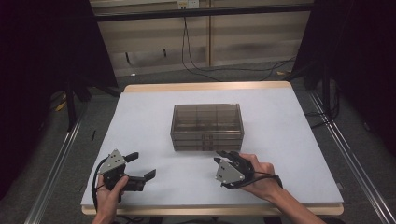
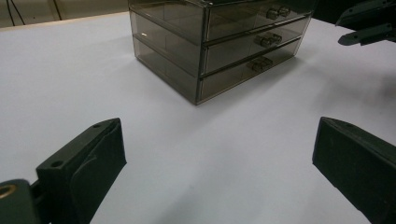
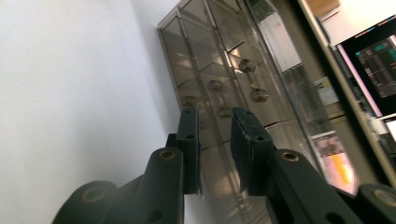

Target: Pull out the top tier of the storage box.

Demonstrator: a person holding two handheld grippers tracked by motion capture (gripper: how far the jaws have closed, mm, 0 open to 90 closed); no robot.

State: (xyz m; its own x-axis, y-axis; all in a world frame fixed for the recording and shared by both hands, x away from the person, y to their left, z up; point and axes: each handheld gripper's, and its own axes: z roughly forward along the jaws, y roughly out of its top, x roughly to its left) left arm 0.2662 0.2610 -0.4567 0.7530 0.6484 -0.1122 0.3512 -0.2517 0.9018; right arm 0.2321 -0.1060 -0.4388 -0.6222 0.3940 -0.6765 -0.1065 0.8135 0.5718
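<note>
Right hand-held gripper [image 1: 227, 156]: right at the front of the drawer box [image 1: 207, 126], jaws nearly together with a slim gap and nothing between them. In its own view the tips [image 3: 218, 140] line up with the small knobs [image 3: 252, 79] on the drawer fronts, not touching any.
Left hand-held gripper [image 1: 141, 166]: jaws spread wide, empty, well off to the box's front-left. Its own view looks across bare counter at the box corner [image 2: 201, 56].
Drawer box: smoky clear plastic, three stacked drawers, sitting mid-counter [image 1: 140, 121]. All three fronts look flush, so shut.
Progress: my read is that this is an approach to a drawer knob, and it's early. No knob gripped, no drawer pulled. Left to do: close on a knob, slide the drawer out, and whatever comes after.
Which drawer: can't tell for sure; the tips sit near the lower knobs in the right gripper view.
Right hand [image 1: 264, 175]: rolled onto its side, forearm coming in from the box's front-right, gripper angled up toward the box front.
Left hand [image 1: 110, 193]: low near the counter's front edge, gripper pointing right toward the box, resting or hovering there.
</note>
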